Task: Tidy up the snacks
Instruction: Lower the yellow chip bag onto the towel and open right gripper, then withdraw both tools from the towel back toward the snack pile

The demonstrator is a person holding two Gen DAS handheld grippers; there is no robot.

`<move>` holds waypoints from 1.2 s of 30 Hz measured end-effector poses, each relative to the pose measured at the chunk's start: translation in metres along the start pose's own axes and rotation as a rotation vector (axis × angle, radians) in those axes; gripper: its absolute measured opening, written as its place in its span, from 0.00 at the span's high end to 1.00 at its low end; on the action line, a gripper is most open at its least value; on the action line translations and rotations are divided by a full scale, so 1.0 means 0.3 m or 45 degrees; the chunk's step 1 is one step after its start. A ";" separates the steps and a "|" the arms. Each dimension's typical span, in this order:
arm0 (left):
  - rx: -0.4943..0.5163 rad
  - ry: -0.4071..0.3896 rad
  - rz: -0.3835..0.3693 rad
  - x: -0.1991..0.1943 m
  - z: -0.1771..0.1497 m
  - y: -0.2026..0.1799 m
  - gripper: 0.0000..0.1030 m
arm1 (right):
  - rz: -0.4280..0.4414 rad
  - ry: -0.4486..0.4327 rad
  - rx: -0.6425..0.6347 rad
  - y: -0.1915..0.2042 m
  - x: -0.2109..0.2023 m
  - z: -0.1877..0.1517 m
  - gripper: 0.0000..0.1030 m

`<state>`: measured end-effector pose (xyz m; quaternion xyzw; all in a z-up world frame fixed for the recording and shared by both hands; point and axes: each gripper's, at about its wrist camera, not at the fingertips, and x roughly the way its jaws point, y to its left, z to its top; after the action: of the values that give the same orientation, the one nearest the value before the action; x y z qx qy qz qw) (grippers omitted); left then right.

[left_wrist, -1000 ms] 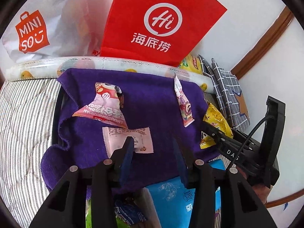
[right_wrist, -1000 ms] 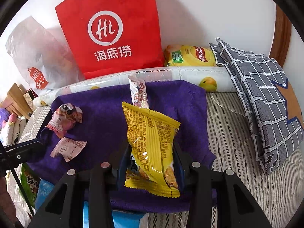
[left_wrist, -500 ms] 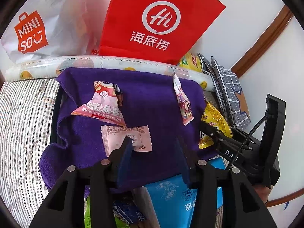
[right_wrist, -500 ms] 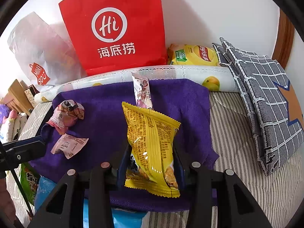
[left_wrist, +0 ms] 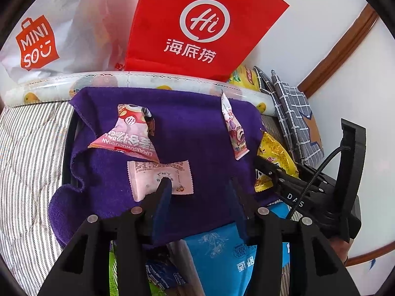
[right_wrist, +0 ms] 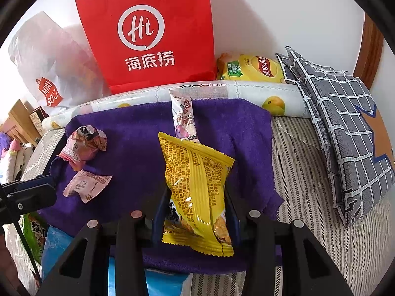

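Observation:
A purple towel [left_wrist: 192, 128] [right_wrist: 138, 138] lies on the striped bed. On it lie a crumpled pink snack bag [left_wrist: 128, 133] [right_wrist: 82, 145], a small pale pink packet [left_wrist: 160, 177] [right_wrist: 86, 185] and a long pink-white stick packet [left_wrist: 233, 128] [right_wrist: 184, 113]. My right gripper [right_wrist: 196, 197] is shut on a yellow snack bag [right_wrist: 197, 190] and holds it above the towel's near right part; the bag also shows in the left wrist view [left_wrist: 274, 157]. My left gripper [left_wrist: 200, 185] is open and empty, its left fingertip just over the pale packet.
A red paper bag [left_wrist: 197, 29] [right_wrist: 148, 32] and a white Miniso bag [left_wrist: 49, 37] [right_wrist: 49, 74] stand against the wall behind a rolled fruit-print mat [right_wrist: 222, 93]. A yellow chips bag [right_wrist: 249, 70] and grey checked cushions [right_wrist: 345, 123] lie at right. Blue and green packets [left_wrist: 222, 251] lie near me.
My left gripper has drawn back slightly toward me and downward over the towel. The right gripper has kept hold of the yellow bag and shifted slightly.

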<state>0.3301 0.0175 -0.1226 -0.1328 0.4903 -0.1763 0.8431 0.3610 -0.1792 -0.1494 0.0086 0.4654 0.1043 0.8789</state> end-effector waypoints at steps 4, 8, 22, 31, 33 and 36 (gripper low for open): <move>-0.003 0.006 -0.002 0.004 0.001 0.000 0.54 | -0.001 0.005 0.001 -0.002 0.001 -0.001 0.61; -0.001 0.008 -0.004 0.004 0.001 0.000 0.53 | -0.001 0.011 0.001 -0.004 0.003 -0.001 0.61; 0.007 0.002 -0.016 -0.008 0.002 -0.009 0.50 | -0.026 -0.032 0.003 0.003 -0.064 0.001 0.40; 0.025 -0.031 0.020 -0.074 -0.031 -0.045 0.44 | -0.054 -0.100 0.004 0.030 -0.219 -0.016 0.34; 0.030 -0.031 0.028 -0.095 -0.044 -0.053 0.44 | -0.052 -0.124 0.015 0.038 -0.258 -0.022 0.31; 0.039 -0.058 0.047 -0.150 -0.067 -0.068 0.40 | -0.074 -0.157 0.021 0.052 -0.324 -0.032 0.25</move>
<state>0.2886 0.0173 -0.0890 -0.1148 0.4705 -0.1652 0.8592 0.2974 -0.1833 -0.0738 0.0088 0.4112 0.0741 0.9085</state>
